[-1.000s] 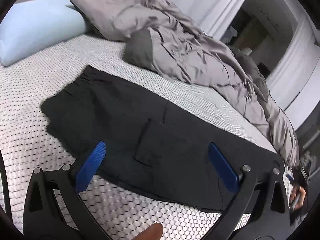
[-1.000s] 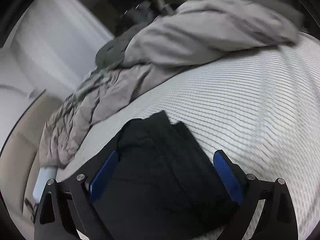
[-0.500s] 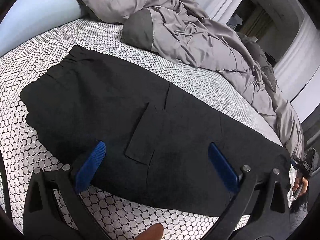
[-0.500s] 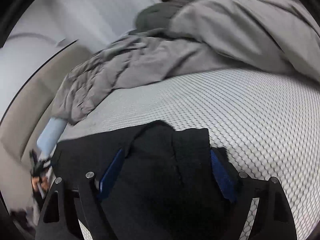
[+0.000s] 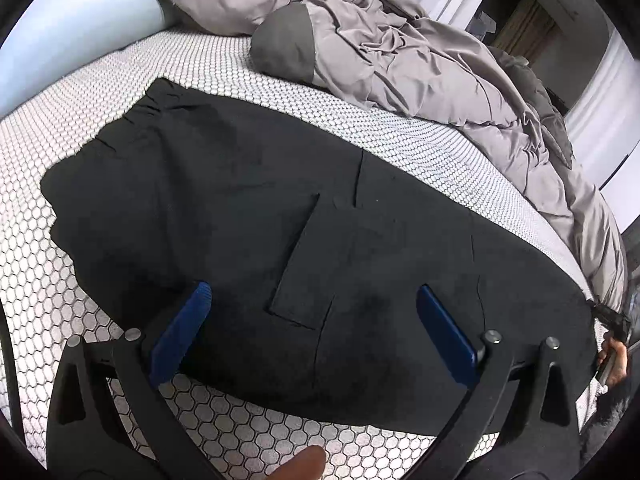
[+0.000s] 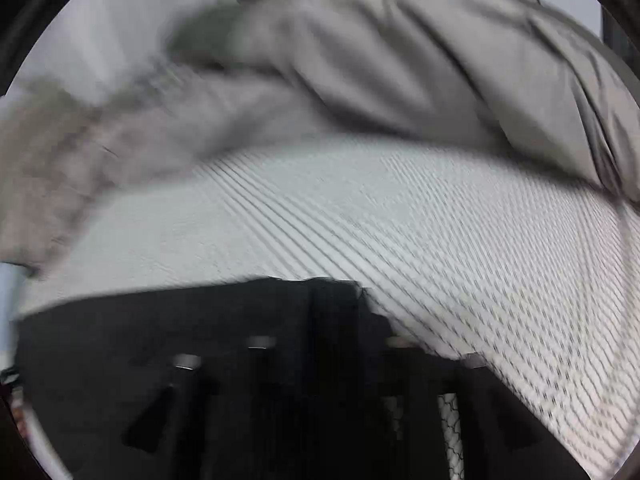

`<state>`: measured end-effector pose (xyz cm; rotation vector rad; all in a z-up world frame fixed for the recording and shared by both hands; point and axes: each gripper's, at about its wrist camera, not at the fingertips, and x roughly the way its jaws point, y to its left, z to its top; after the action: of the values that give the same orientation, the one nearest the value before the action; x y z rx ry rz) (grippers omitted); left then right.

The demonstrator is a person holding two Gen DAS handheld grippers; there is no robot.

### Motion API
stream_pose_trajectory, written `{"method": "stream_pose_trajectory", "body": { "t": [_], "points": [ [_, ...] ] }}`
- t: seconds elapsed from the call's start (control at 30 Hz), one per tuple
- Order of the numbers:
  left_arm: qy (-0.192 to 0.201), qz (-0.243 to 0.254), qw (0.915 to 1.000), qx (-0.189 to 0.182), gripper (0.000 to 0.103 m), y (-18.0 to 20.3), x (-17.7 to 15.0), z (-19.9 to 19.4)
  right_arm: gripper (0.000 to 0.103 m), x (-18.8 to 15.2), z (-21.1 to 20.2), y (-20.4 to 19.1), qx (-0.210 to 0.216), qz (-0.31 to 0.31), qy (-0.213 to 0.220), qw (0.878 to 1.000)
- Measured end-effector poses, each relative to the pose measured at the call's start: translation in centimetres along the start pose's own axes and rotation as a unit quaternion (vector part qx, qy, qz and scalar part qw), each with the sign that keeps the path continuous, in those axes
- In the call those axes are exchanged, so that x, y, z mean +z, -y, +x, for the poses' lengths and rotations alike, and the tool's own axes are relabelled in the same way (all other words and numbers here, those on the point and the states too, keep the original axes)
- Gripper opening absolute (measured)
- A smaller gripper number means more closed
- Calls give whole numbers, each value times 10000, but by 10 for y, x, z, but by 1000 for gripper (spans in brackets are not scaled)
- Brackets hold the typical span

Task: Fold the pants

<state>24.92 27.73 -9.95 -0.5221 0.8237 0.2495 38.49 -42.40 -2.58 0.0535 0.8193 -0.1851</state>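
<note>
Pants point(image 5: 280, 216) lie flat on the honeycomb mattress point(image 5: 48, 264), black and long, one leg stacked on the other as far as I can judge, with the gathered waistband at the far left and the leg ends running out to the right edge of the left wrist view. Compared with a second ago, the left gripper point(image 5: 312, 332) has come closer and lower over the middle of the cloth — the garment now fills most of its view. Its blue fingers point(image 5: 180, 340) stand wide apart above the near edge and hold nothing.

The bigger change is on the other side. The right gripper point(image 6: 332, 368) was wide open over the leg ends half a second ago; now its view is strongly blurred, the blue pads are not visible any more, and dark cloth covers the place where they were. I cannot tell if the jaws are closed. My judgement is that this hand is taking the hems, or has just taken them — so the next fold, hems carried toward the waistband, seems to be starting. The grey duvet point(image 5: 420, 52) stays bunched along the far side, apart from the pants.
</note>
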Motion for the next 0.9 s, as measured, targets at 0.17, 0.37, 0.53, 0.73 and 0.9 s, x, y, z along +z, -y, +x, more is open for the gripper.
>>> {"method": "stream_pose_trajectory", "body": {
  "t": [0.17, 0.37, 0.53, 0.73, 0.9],
  "points": [
    [252, 80, 9995, -184, 102, 9, -1, -24, 83, -19, -75, 2, -81, 218, 836, 9962],
    [463, 1055, 9913, -641, 102, 86, -21, -50, 98, -89, -128, -63, 381, -524, 618, 9960],
    [49, 1960, 9746, -1081, 102, 179, -69, -32, 99, -150, -121, -152, 959, -1523, 431, 9827],
    [-705, 2515, 9577, -1205, 102, 249, -120, 15, 99, -173, -80, -216, 1524, -2029, -3, 9673],
    [-931, 2751, 9510, -1055, 102, 250, -134, 31, 99, -181, -70, -192, 564, -2789, -78, 9586]
  ]
}}
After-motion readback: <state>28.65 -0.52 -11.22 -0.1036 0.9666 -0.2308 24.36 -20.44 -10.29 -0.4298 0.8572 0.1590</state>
